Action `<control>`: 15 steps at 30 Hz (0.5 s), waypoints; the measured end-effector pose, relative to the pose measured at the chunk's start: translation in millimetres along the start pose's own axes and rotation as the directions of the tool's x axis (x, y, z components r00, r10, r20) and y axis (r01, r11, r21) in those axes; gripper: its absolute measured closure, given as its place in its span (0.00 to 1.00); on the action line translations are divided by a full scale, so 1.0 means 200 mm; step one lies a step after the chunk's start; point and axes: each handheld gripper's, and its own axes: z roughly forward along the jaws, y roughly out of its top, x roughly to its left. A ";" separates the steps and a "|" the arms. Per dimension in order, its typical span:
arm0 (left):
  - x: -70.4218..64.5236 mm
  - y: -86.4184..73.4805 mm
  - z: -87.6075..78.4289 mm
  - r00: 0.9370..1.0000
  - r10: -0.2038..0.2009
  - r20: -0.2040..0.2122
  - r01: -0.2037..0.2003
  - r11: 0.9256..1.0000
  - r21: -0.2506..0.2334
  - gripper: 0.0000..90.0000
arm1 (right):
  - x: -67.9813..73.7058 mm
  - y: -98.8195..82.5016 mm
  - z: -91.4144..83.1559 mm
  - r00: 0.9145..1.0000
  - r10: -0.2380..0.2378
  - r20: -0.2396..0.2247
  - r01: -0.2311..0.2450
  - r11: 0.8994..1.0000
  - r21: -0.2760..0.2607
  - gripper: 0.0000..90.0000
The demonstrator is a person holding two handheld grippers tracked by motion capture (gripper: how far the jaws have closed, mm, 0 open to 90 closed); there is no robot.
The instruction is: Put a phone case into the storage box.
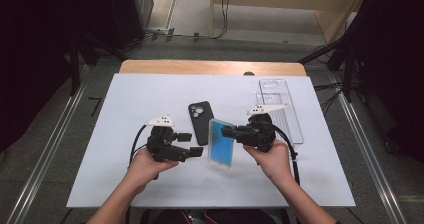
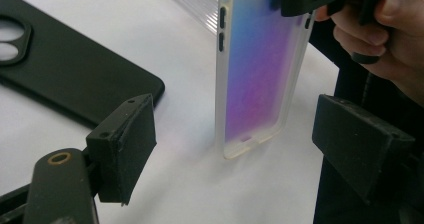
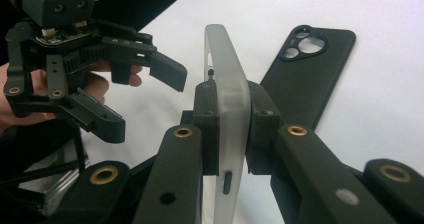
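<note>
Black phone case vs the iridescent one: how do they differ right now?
The black phone case is opaque and matte; the iridescent case is translucent, shading blue to purple. The black one lies flat on the white table cover, free; the iridescent one stands on its end, clamped on both faces by the right hand-held gripper. Both are empty phone cases.

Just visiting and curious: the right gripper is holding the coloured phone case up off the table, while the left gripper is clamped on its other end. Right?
Not quite. The left gripper is open and not touching the coloured phone case; the left gripper view shows its jaws spread either side. The right gripper does hold it.
</note>
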 end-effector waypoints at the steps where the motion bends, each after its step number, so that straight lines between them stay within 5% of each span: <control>1: 0.00 0.01 0.00 1.000 0.010 0.003 -0.010 1.000 0.005 0.20 | 0.00 0.00 0.00 1.000 -0.003 -0.004 0.003 1.000 0.000 0.86; 15: 0.01 0.04 -0.02 0.992 0.105 0.070 -0.106 0.994 0.010 0.22 | -0.01 -0.01 0.02 0.993 -0.098 -0.063 0.099 0.995 0.017 0.86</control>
